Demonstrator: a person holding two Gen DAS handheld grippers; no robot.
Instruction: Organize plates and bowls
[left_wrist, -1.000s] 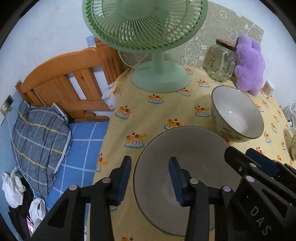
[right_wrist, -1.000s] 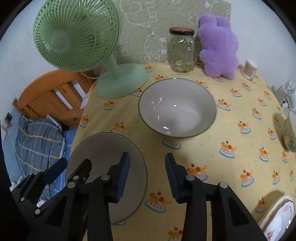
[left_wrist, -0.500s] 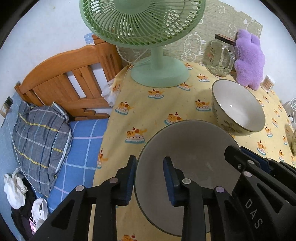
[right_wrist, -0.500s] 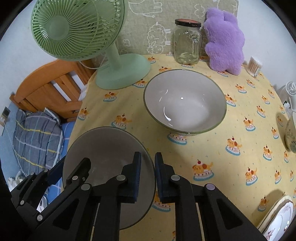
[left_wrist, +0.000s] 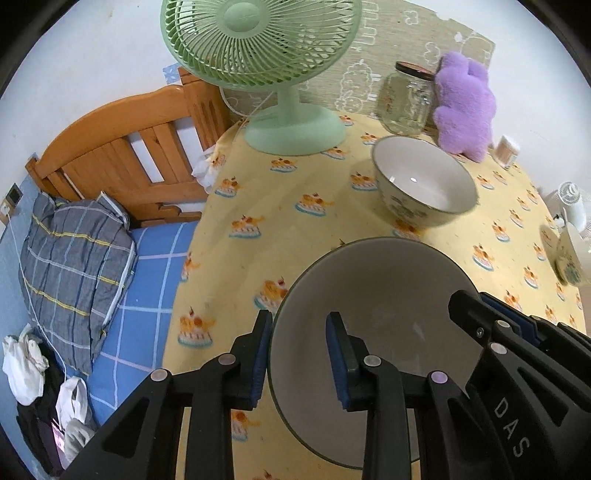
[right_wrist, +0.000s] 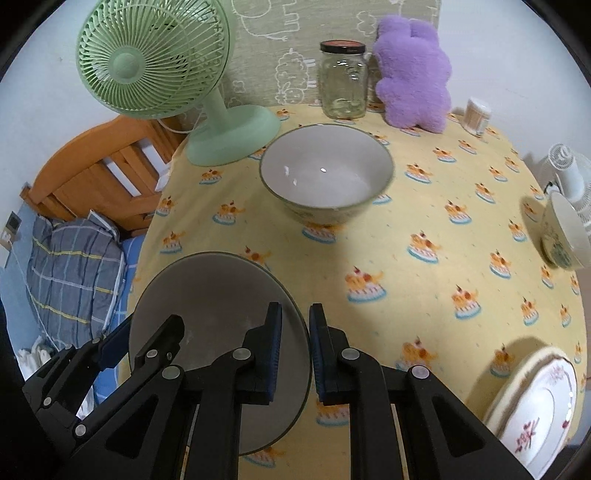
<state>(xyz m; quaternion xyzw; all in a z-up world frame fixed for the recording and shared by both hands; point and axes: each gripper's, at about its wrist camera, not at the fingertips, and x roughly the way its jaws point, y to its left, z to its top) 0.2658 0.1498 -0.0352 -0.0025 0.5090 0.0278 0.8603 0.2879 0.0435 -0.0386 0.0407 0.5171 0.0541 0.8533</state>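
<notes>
Item: round grey ceramic bowl (left_wrist: 373, 295), above yellow cake-print tablecloth (right_wrist: 424, 221). My left gripper (left_wrist: 298, 363) pinches its left rim; my right gripper (right_wrist: 295, 347) pinches its right rim.

A home bedroom is shown. A wooden bed (left_wrist: 122, 147) with a blue checked sheet (left_wrist: 147, 266) and a plaid pillow (left_wrist: 74, 251) is set against a desk (right_wrist: 424, 206) covered by a cake-patterned cloth. A green fan (right_wrist: 155, 62) and a purple plush toy (right_wrist: 412, 70) are kept there.
</notes>
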